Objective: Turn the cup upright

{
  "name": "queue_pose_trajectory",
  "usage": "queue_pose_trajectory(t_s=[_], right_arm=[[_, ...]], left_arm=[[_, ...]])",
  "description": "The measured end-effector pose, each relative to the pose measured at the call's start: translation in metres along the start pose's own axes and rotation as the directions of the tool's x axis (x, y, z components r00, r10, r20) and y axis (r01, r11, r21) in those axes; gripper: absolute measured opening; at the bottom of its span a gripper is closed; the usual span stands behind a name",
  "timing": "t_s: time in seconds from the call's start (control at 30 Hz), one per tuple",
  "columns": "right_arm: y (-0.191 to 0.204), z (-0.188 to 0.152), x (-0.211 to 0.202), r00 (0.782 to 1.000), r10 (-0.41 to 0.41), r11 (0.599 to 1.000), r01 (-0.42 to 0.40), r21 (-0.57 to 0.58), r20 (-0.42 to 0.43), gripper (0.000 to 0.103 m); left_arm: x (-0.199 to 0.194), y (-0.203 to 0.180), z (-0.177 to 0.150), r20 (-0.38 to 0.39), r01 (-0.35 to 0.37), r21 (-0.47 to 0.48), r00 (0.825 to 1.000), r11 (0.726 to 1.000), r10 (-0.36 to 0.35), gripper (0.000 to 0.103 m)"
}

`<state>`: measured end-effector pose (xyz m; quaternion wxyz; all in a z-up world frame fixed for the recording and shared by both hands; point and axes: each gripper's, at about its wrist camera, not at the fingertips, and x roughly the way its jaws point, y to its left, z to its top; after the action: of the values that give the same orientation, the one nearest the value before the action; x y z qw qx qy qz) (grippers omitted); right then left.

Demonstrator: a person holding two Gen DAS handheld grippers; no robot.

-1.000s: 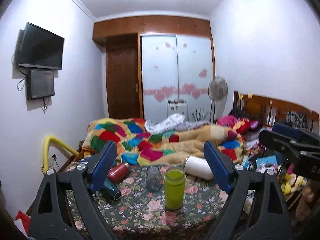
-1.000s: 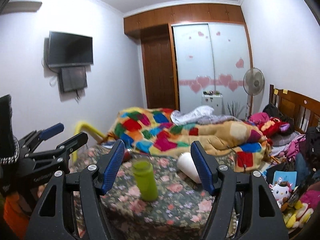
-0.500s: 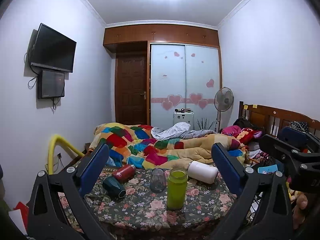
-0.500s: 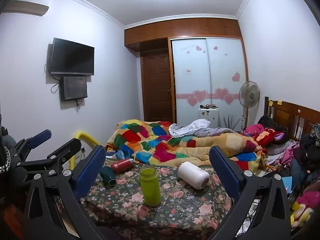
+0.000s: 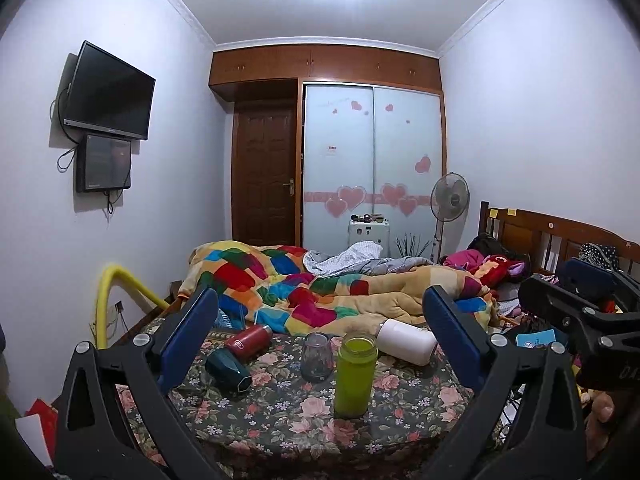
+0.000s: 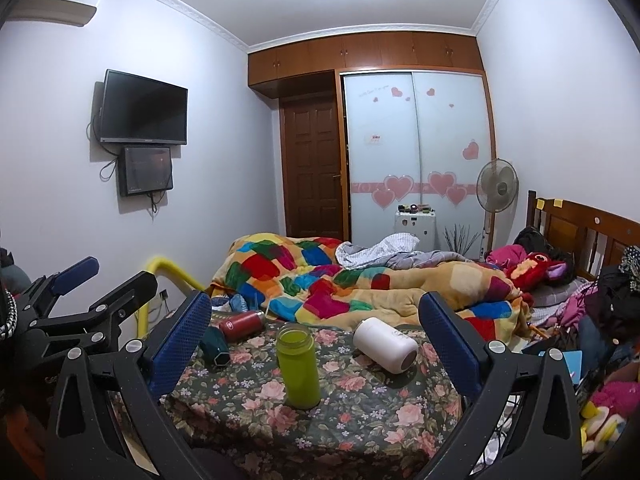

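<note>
White cup [image 6: 385,345] lies on its side on the floral desk [image 6: 340,412], right of the upright green bottle [image 6: 299,366]. Left tool [image 5: 320,340] and right tool [image 6: 314,338] both gape wide, holding nothing.

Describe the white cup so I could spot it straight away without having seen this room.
Find the flowered tablecloth at the foot of the bed with the patchwork quilt. The white cup lies on its side near the far right edge, behind and to the right of the upright green bottle. It is the only white container there, and the fattest.
</note>
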<state>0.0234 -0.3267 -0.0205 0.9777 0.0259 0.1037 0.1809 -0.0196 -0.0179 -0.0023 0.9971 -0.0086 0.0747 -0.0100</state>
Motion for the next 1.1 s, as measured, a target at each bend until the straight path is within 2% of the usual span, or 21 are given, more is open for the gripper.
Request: queue_pose_trajectory(t_s=[1.1], right_arm=[[-0.0006, -0.0029, 0.003, 1.0, 0.004, 1.0, -0.004, 0.009, -0.02, 0.103]], left_arm=[[0.0068, -0.0023, -0.0049, -0.024, 0.01, -0.003, 1.0, 1.0, -0.01, 0.103]])
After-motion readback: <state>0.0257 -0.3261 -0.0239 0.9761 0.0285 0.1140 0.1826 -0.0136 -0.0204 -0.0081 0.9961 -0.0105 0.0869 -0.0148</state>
